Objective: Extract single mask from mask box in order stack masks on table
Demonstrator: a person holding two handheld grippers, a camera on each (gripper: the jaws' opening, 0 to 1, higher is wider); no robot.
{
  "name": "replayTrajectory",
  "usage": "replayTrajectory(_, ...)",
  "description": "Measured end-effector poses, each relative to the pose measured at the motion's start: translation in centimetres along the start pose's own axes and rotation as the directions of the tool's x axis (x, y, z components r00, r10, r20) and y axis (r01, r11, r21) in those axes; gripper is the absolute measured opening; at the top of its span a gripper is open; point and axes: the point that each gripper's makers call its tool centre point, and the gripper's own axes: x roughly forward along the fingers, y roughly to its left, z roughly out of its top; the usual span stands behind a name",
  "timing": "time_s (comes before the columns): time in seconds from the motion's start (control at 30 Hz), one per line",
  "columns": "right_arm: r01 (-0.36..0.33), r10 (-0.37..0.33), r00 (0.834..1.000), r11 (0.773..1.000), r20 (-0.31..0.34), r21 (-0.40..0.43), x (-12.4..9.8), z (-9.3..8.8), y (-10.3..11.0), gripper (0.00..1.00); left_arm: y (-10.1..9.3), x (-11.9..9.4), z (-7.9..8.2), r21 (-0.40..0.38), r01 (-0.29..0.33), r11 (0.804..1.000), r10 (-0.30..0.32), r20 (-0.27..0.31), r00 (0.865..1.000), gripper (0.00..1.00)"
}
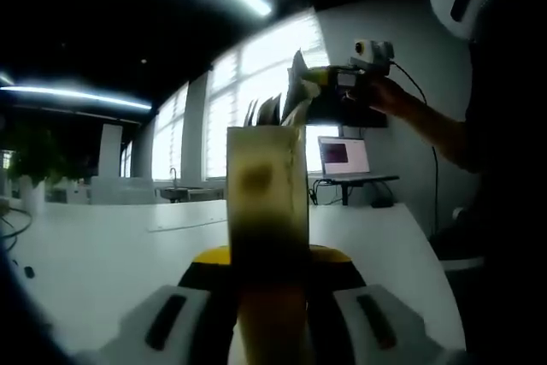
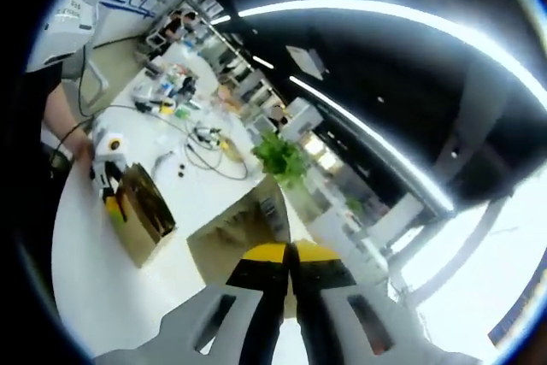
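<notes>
Tan card, upright at frame centre in the left gripper view: mask box (image 1: pixel 267 194)?

— Yes. Clamped at its lower part by the left gripper (image 1: pixel 267 261), one jaw on each side, above the pale table (image 1: pixel 102 254). Long axis running bottom to top of frame; open mouth at the top.

Grey leaves fanned above that mouth?

— Mask edges, probably. One mask (image 1: pixel 297 74) standing taller than the rest, just right of centre at the upper edge of the box.

Held by what?

— Right gripper (image 1: pixel 323 85), entering from the upper right with a hand (image 1: pixel 397 96) behind it. Jaws pressed together in the right gripper view (image 2: pixel 289 254); judged to be pinched on that tallest mask, though hard to confirm against the window glare.

Relation governing the next move?

— Mask directly above the box mouth, in line with the box's long axis. Pull best directed toward the top of frame, away from the box. Same box at lower left in the right gripper view (image 2: pixel 145 207), with the left gripper (image 2: pixel 107 173) on its far side.
</notes>
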Motion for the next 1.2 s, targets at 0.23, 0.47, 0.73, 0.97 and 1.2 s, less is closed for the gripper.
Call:
replayTrajectory(0.23,0.015,-0.015,0.997,1.000,-0.073,-0.009,0.7,-2.8,-0.1,0.00,0.1,0.0,-0.1,0.001,0.000,1.000,0.000,-0.002,1.000,0.32)
replayTrajectory(0.47,-0.012,0.009,0.991,1.000,-0.131,-0.021,2.2,-4.7,0.6,0.00,0.2,0.0,-0.2,0.004,-0.003,1.000,0.003,-0.006,1.000,0.32)
replayTrajectory(0.73,-0.030,0.032,0.986,0.999,-0.165,0.019,3.4,-7.0,1.8,0.00,0.2,0.0,-0.3,0.002,-0.003,1.000,0.003,-0.009,1.000,0.32)
replayTrajectory(0.97,-0.058,0.059,0.976,0.998,-0.209,0.015,4.6,-9.2,3.3,0.00,0.1,0.0,-0.3,0.003,-0.003,1.000,0.003,-0.011,1.000,0.32)
replayTrajectory(1.2,-0.066,0.063,0.964,0.998,-0.258,-0.004,6.0,-11.9,3.8,0.00,0.1,0.0,-0.3,0.004,-0.003,1.000,0.003,-0.013,1.000,0.32)
